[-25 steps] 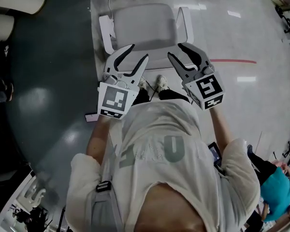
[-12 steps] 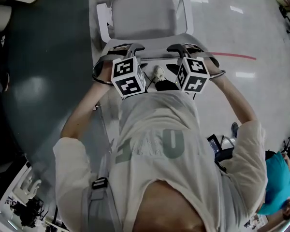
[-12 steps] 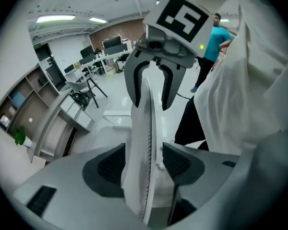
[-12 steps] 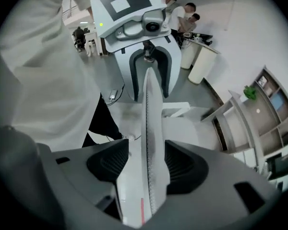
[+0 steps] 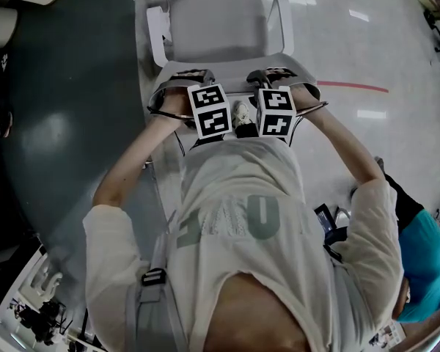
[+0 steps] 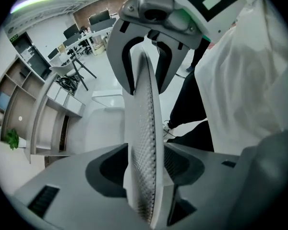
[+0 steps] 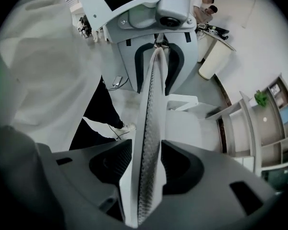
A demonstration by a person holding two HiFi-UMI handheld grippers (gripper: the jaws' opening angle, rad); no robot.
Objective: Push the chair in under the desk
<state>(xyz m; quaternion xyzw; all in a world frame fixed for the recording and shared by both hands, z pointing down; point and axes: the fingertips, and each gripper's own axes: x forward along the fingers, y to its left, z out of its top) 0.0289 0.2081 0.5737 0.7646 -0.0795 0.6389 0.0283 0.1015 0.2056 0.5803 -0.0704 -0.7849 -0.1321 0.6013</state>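
The white office chair [image 5: 216,24] stands in front of me, its seat facing away. Its mesh backrest [image 5: 235,79] is right before my legs. My left gripper [image 5: 182,81] and right gripper [image 5: 279,78] both straddle the backrest's top edge, side by side. In the left gripper view the backrest [image 6: 143,119] runs edge-on between the jaws of the left gripper [image 6: 145,171], with gaps on both sides. The right gripper [image 7: 143,169] has its jaws closing around the backrest [image 7: 151,109], small gaps still showing.
Dark glossy flooring [image 5: 66,123] lies to the left of the chair and pale floor with a red line [image 5: 352,86] to the right. A person in a teal top [image 5: 425,262] stands at lower right. White shelving [image 6: 43,114] stands beyond the chair.
Both grippers came down from in front of my chest onto the top of the backrest, then drew a little closer together. The chair has not visibly moved.
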